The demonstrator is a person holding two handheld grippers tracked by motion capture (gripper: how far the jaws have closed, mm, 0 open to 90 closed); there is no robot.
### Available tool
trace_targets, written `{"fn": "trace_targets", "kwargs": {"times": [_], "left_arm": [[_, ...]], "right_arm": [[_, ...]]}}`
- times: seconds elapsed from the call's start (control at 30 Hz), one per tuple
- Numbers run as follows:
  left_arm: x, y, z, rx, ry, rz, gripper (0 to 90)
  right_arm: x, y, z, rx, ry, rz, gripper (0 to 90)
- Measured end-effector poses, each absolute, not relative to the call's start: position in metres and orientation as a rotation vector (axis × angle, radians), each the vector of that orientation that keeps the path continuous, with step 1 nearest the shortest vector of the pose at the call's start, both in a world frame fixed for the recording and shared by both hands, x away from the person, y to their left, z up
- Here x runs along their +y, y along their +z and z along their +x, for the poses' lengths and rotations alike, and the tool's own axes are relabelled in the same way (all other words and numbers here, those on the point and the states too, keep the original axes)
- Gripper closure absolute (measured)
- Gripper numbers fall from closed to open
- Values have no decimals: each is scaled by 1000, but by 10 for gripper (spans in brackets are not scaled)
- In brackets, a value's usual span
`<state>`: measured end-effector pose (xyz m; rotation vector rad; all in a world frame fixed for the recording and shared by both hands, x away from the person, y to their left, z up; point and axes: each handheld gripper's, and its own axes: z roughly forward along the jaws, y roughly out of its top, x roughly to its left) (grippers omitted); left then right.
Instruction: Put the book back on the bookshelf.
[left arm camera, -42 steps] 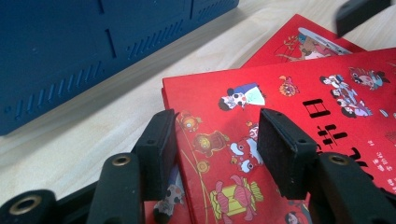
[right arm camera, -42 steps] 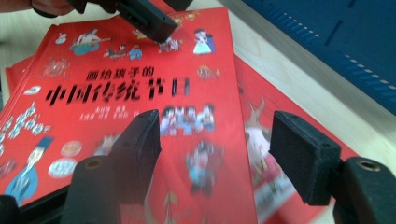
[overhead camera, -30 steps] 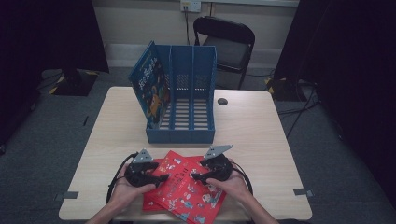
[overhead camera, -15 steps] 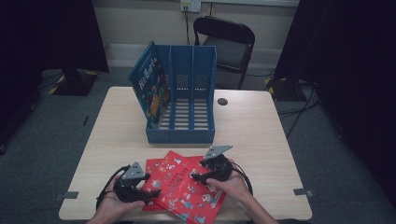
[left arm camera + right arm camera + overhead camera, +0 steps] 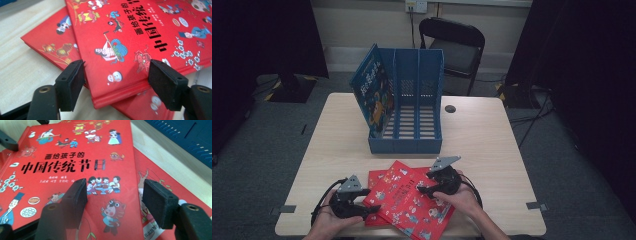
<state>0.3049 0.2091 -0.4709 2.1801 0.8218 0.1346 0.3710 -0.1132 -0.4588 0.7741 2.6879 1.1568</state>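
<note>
Two red picture books lie overlapped near the table's front edge: the top one is skewed over the lower one. My left gripper is open at the books' left side, its jaws either side of the top book's near corner, low over it. My right gripper hovers open above the top book's cover near its right edge. Both jaw pairs are empty.
A blue three-slot file holder stands mid-table behind the books, with a blue book leaning in its left slot. A small black disc lies on the table to its right. A black chair is beyond.
My left gripper has drawn back off the books toward the front-left, ending at the top book's near corner. The right gripper and the books have stayed nearly still.
</note>
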Motion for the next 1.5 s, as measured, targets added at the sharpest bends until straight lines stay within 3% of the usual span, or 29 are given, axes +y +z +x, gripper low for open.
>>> {"fn": "trace_targets", "kwargs": {"times": [0.93,1.0,1.4,1.5], "left_arm": [[177,-468,351,864,293,2152,373],[174,-468,354,875,281,2134,423],[173,-474,361,926,243,2062,426],[171,-475,350,908,174,2066,396]], "right_arm": [[-141,-459,369,2630,1112,882,262],[-142,-459,368,2607,1105,887,259],[-151,-464,367,2571,1158,954,215],[-152,-464,367,2567,1166,961,215]]}}
